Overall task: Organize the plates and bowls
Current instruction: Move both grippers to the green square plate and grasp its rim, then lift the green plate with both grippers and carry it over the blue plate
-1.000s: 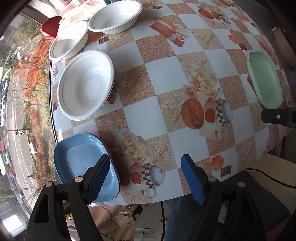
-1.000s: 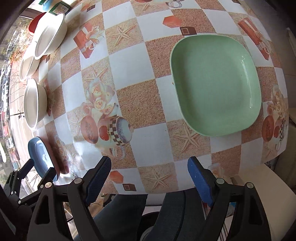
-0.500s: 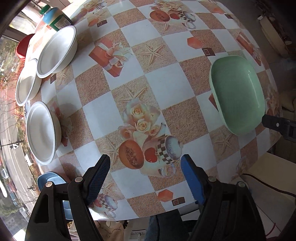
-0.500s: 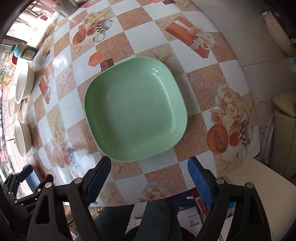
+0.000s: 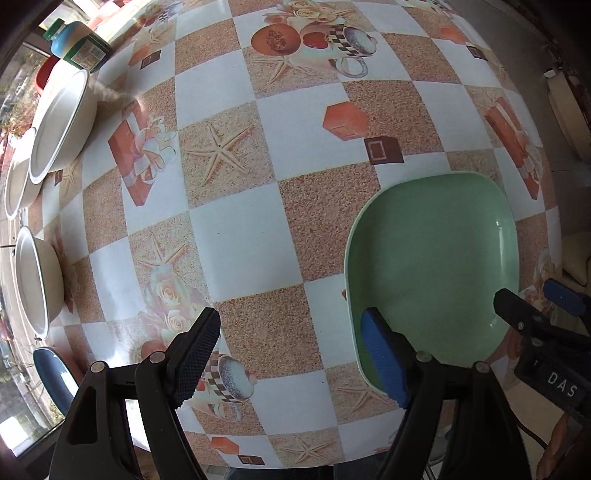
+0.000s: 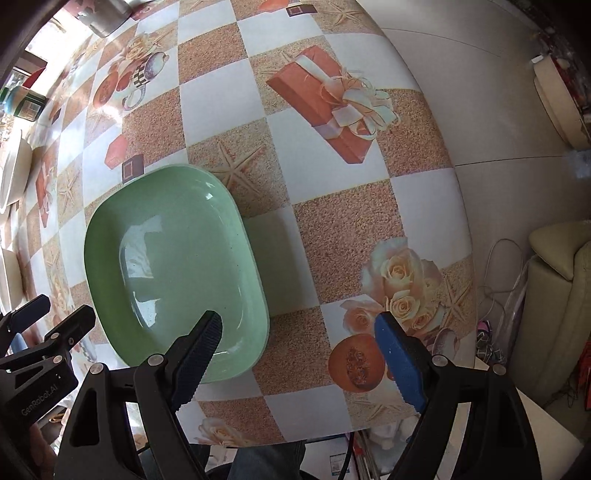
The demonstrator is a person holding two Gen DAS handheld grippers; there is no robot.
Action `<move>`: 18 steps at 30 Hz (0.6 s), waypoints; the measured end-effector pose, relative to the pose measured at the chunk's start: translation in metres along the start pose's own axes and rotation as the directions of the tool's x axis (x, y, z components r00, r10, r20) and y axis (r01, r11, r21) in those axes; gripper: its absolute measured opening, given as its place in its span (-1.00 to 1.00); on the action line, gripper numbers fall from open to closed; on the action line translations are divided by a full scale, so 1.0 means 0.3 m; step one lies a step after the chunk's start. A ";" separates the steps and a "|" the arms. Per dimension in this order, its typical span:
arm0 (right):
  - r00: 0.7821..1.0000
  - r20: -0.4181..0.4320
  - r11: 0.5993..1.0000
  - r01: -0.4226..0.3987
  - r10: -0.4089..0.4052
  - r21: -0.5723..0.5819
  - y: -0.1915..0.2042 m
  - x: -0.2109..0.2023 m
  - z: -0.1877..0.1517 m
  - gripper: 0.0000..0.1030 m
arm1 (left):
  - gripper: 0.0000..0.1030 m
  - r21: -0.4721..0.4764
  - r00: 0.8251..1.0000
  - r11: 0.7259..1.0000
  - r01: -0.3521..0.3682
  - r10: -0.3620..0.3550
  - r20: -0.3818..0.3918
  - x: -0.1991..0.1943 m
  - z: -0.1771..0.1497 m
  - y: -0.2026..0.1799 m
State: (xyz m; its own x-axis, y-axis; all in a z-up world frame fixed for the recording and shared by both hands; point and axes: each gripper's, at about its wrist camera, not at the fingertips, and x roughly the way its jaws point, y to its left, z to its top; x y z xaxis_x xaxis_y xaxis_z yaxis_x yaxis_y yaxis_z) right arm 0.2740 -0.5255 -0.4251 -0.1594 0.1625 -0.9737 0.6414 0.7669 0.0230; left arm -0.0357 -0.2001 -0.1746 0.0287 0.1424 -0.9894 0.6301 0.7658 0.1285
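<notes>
A green square plate (image 5: 436,258) lies on the patterned table, also in the right wrist view (image 6: 173,266). My left gripper (image 5: 291,354) is open and empty, its right finger over the plate's near left rim. My right gripper (image 6: 301,354) is open and empty, its left finger over the plate's near right rim; it also shows in the left wrist view (image 5: 535,306). Three white bowls (image 5: 61,122) (image 5: 16,184) (image 5: 37,280) and a blue plate (image 5: 51,376) line the table's left edge.
A red bowl (image 5: 44,72) and a green-lidded jar (image 5: 79,46) stand at the far left. A metal cup (image 6: 105,14) stands at the far edge. The table edge (image 6: 463,221) drops to the floor on the right, with a beige seat (image 6: 554,295) beyond.
Both grippers have swung right across the table, away from the blue plate and white bowls, and closed in on the green plate from either side. Both stay open.
</notes>
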 end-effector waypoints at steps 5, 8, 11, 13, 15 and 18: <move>1.000 0.019 0.996 -0.001 0.003 -0.087 0.001 0.040 0.053 0.66 | 0.58 -0.031 1.000 1.000 0.002 -0.003 -0.018 0.051 0.034 -0.020; 1.000 0.021 0.991 -0.015 0.018 -0.135 0.028 0.059 0.073 0.66 | 0.58 -0.049 1.000 0.999 0.021 -0.021 -0.004 0.056 0.049 -0.034; 1.000 0.021 0.986 -0.012 0.016 -0.168 0.034 0.075 0.082 0.66 | 0.58 -0.042 1.000 0.999 0.027 -0.027 0.005 0.062 0.071 -0.068; 0.999 0.033 0.982 -0.007 0.014 -0.187 0.042 0.074 0.081 0.47 | 0.49 -0.039 0.999 0.998 0.048 -0.048 0.003 0.063 0.075 -0.080; 0.999 0.048 0.978 0.016 -0.006 -0.209 0.048 0.070 0.081 0.25 | 0.11 -0.046 0.995 0.994 0.103 -0.103 -0.002 0.064 0.056 -0.093; 0.999 0.042 0.973 -0.020 0.030 -0.229 0.053 0.063 0.084 -0.29 | -0.50 0.013 0.993 0.993 0.119 -0.119 -0.010 0.052 0.052 -0.123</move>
State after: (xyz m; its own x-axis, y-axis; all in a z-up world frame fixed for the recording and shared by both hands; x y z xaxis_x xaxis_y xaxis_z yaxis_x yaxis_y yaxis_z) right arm 0.3001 -0.5259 -0.4488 -0.1085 0.1596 -0.9812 0.4559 0.8851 0.0935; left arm -0.0463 -0.2359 -0.1958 -0.0539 0.0566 -0.9969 0.6394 0.7688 0.0090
